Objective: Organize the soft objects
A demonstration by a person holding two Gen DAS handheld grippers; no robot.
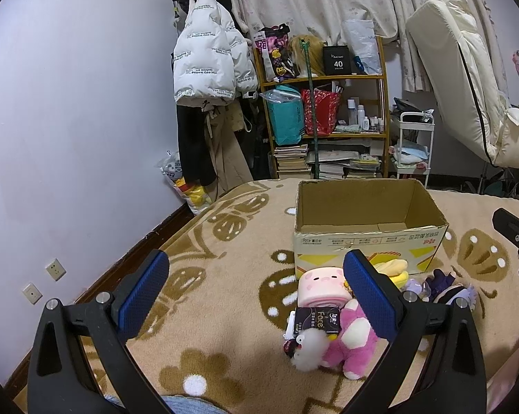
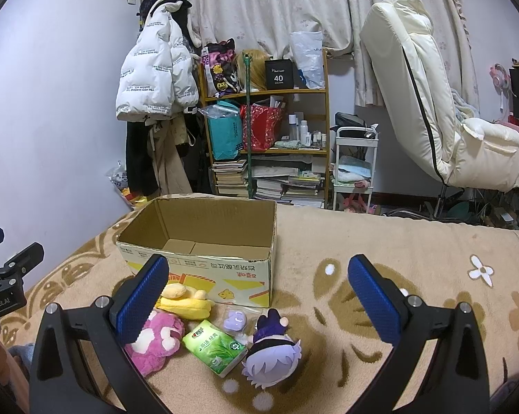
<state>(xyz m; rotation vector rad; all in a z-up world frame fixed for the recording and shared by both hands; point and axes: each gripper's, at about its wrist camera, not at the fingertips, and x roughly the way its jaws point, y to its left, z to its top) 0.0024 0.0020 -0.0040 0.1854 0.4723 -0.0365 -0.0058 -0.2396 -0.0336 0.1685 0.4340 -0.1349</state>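
An open, empty cardboard box [image 1: 366, 238] [image 2: 204, 262] stands on the beige patterned blanket. Soft things lie in front of it: a pink plush [image 1: 349, 341] [image 2: 156, 338], a pink cube plush [image 1: 323, 288], a yellow plush [image 1: 392, 269] [image 2: 185, 302], a purple-haired doll [image 2: 273, 353] [image 1: 446, 289], a green tissue pack [image 2: 214, 346], a black tissue pack [image 1: 316, 321], a white fluffy ball [image 1: 309, 348] and a small purple toy [image 2: 235, 321]. My left gripper [image 1: 256, 293] is open above the blanket, left of the pile. My right gripper [image 2: 259, 296] is open above the pile.
A bookshelf [image 1: 328, 117] with bags and books, hanging coats [image 1: 207, 69], a white cart [image 1: 413, 145] and a cream recliner chair [image 2: 442, 114] stand beyond the bed. A purple wall [image 1: 69, 120] with sockets is on the left.
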